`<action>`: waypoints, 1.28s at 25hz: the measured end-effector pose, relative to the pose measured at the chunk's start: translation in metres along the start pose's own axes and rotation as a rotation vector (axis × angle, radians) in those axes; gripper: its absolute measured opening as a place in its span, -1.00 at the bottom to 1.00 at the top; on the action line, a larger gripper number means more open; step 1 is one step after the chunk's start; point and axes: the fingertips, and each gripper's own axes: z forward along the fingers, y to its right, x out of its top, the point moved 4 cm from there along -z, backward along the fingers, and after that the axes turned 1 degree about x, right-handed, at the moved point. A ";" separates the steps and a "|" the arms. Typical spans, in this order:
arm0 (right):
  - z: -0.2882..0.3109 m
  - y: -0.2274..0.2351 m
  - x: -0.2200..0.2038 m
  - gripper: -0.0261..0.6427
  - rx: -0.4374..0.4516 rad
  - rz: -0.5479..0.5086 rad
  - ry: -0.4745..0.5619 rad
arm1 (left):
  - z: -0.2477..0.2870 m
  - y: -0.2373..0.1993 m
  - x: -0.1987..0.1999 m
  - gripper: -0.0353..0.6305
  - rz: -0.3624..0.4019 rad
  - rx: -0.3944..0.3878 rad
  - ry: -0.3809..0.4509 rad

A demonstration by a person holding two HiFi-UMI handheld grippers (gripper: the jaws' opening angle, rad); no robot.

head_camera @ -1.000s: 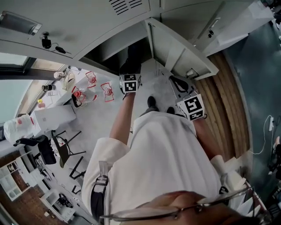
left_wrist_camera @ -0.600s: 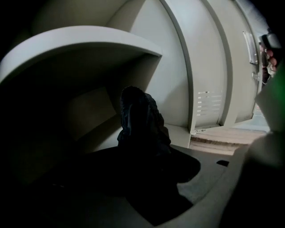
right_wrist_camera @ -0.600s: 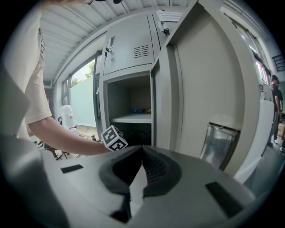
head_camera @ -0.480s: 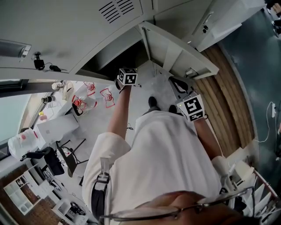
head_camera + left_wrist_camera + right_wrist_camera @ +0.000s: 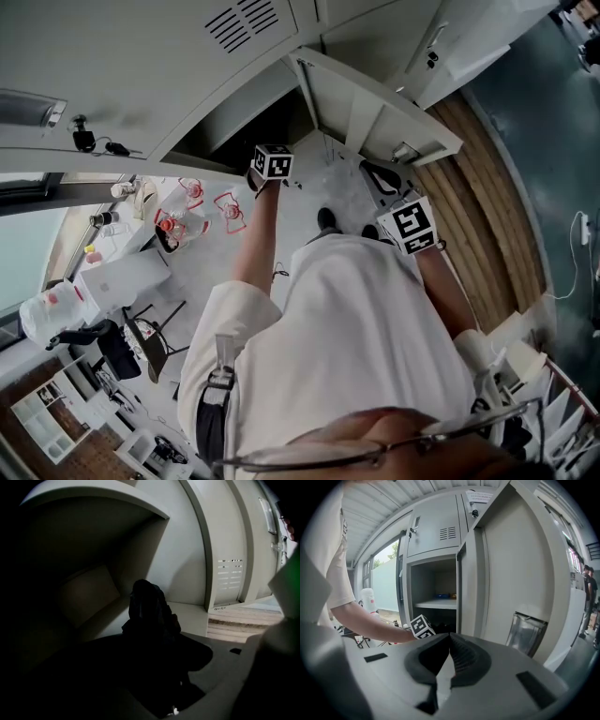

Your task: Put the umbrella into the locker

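Note:
The black folded umbrella (image 5: 147, 609) stands upright on the floor of the dark locker compartment (image 5: 84, 597). My left gripper (image 5: 154, 665) reaches into that compartment; its jaws are opening with the umbrella's lower end between them, and the dark hides the pads. In the head view only its marker cube (image 5: 272, 161) shows at the locker's mouth (image 5: 248, 112). My right gripper (image 5: 450, 637) is shut with nothing in it and hangs beside the open locker door (image 5: 515, 573). It shows again under that door (image 5: 375, 108) in the head view (image 5: 380, 178).
The locker's upper shelf (image 5: 436, 604) carries small items. Bottles with red caps (image 5: 178, 220) stand on the floor to the left, with a chair (image 5: 141, 328) behind. A wooden strip (image 5: 487, 206) runs along the right. A person (image 5: 587, 597) stands far right.
My left gripper has gone lower and deeper into the locker. The umbrella that showed above its cube in the head view is now out of sight. The right gripper has stayed put.

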 end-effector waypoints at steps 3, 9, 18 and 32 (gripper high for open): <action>0.004 -0.001 -0.001 -0.90 0.022 -0.010 -0.003 | -0.006 -0.001 0.002 0.03 -0.014 0.015 0.037; 0.008 -0.006 -0.006 -0.90 0.070 -0.019 -0.015 | -0.028 0.000 -0.002 0.10 -0.040 0.047 0.086; 0.016 -0.020 -0.005 -0.90 0.156 -0.057 -0.022 | -0.070 0.015 -0.007 0.10 -0.089 0.090 0.159; 0.024 -0.040 -0.008 -0.90 0.235 -0.082 -0.036 | -0.111 0.012 -0.086 0.09 -0.367 0.253 0.114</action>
